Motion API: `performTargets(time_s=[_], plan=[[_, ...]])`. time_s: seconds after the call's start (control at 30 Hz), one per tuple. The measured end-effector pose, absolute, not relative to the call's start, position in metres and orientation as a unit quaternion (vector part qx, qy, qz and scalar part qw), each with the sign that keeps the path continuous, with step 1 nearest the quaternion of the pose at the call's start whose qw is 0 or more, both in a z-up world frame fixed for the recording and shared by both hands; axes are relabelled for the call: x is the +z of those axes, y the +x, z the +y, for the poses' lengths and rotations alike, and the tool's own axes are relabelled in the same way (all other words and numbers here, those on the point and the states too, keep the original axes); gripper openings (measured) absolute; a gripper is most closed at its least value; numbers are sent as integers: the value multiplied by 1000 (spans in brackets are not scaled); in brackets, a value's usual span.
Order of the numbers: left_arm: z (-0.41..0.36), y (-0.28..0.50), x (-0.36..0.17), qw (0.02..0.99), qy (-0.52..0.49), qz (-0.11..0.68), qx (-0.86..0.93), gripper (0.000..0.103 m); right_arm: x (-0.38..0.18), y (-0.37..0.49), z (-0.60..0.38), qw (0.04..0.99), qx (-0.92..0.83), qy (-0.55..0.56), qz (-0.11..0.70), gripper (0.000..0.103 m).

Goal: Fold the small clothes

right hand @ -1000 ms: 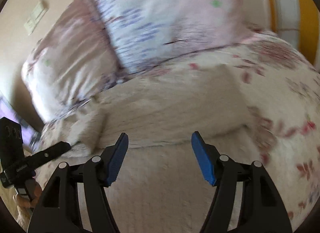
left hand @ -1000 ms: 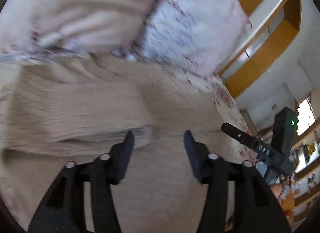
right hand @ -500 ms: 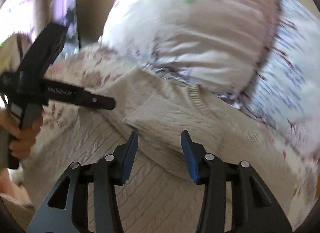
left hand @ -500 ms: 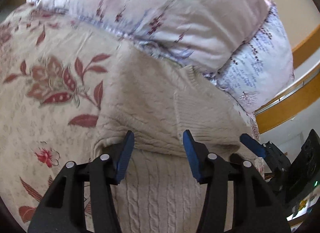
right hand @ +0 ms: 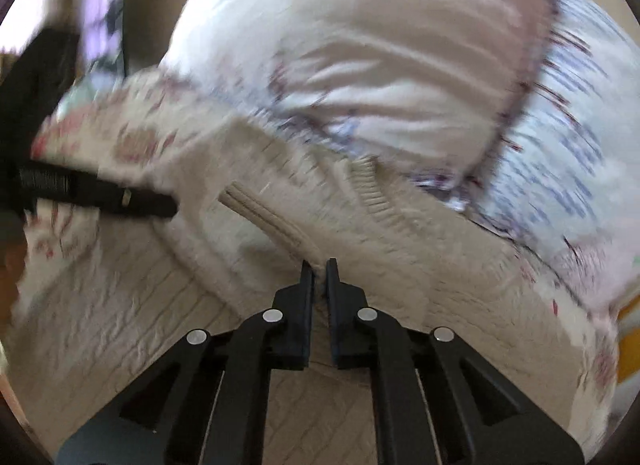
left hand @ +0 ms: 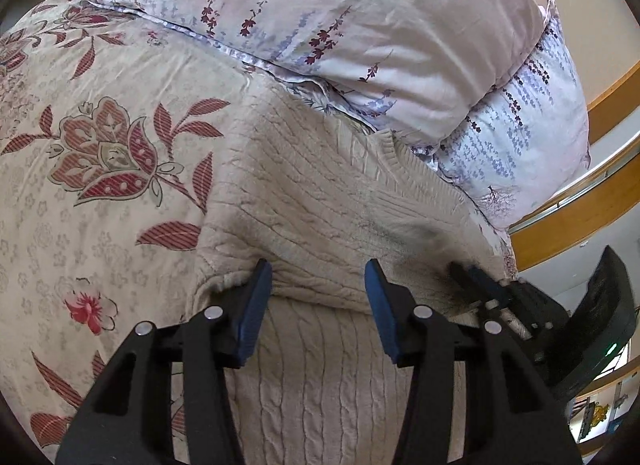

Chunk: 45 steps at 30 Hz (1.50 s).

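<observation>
Right claw (right hand: 319,265) just closed, pinching cream sweater (left hand: 320,201) fold, left claw (left hand: 318,277) half spread astride folded edge, sweater on floral bed (left hand: 100,185)

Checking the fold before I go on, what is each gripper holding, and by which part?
The right gripper pinches the folded edge of the cream knit sweater. The left gripper is open, straddling that edge, gripping nothing.

Cream cable-knit sweater (left hand: 320,201), folded, on bed
</observation>
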<state>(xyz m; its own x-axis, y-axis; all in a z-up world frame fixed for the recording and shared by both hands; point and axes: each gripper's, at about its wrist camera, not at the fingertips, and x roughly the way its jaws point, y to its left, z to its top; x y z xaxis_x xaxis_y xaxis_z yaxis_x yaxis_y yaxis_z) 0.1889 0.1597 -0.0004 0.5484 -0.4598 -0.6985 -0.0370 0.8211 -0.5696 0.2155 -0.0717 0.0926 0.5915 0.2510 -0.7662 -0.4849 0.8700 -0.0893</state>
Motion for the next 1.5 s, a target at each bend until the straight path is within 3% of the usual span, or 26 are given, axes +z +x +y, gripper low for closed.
performTargets(time_s=[0.13, 0.27, 0.47, 0.5, 0.53, 0.6, 0.7, 0.73, 0.83, 0.97, 1.0, 1.03, 1.23, 1.3, 1.4, 1.47, 1.5], plan=[[160, 188, -1, 837, -272, 457, -128, 50, 114, 221, -149, 909, 146, 25, 391, 7], [158, 186, 0, 836, -274, 456, -135, 60, 105, 215, -238, 893, 66, 190, 403, 7], [151, 183, 2, 838, -261, 456, -144, 69, 55, 200, -300, 816, 32, 295, 496, 16], [151, 182, 2, 837, -264, 456, -145, 69, 56, 197, -308, 810, 33, 318, 492, 29], [152, 182, 1, 836, -267, 457, -146, 69, 58, 195, -317, 807, 31, 337, 484, 50], [154, 181, 1, 833, -272, 458, -148, 69, 62, 194, -334, 806, 25, 369, 462, 57], [154, 181, -1, 831, -275, 460, -149, 69, 56, 202, -344, 793, 24, 384, 473, 55], [154, 181, -1, 831, -275, 460, -149, 69, 52, 206, -345, 786, 26, 392, 478, 47], [154, 180, -2, 833, -272, 460, -147, 69, 39, 216, -343, 765, 49, 413, 491, 37], [152, 181, -1, 834, -267, 461, -145, 69, 37, 224, -331, 761, 64, 406, 501, 34], [152, 181, -1, 834, -267, 461, -145, 70, 37, 226, -330, 759, 70, 408, 503, 18], [152, 181, -1, 834, -266, 461, -145, 70, 37, 228, -327, 757, 81, 407, 505, 8], [148, 180, 2, 837, -255, 460, -149, 71, 92, 219, -312, 862, 63, 294, 409, 7], [148, 179, 2, 837, -256, 460, -151, 71, 87, 217, -316, 866, 24, 272, 419, 7], [147, 179, 1, 837, -251, 461, -153, 71, 51, 227, -319, 824, 1, 266, 500, 8], [146, 176, 3, 839, -247, 460, -153, 71, 52, 219, -324, 827, 2, 272, 492, 15], [146, 173, 4, 840, -245, 458, -156, 71, 56, 216, -325, 828, 1, 267, 492, 24]])
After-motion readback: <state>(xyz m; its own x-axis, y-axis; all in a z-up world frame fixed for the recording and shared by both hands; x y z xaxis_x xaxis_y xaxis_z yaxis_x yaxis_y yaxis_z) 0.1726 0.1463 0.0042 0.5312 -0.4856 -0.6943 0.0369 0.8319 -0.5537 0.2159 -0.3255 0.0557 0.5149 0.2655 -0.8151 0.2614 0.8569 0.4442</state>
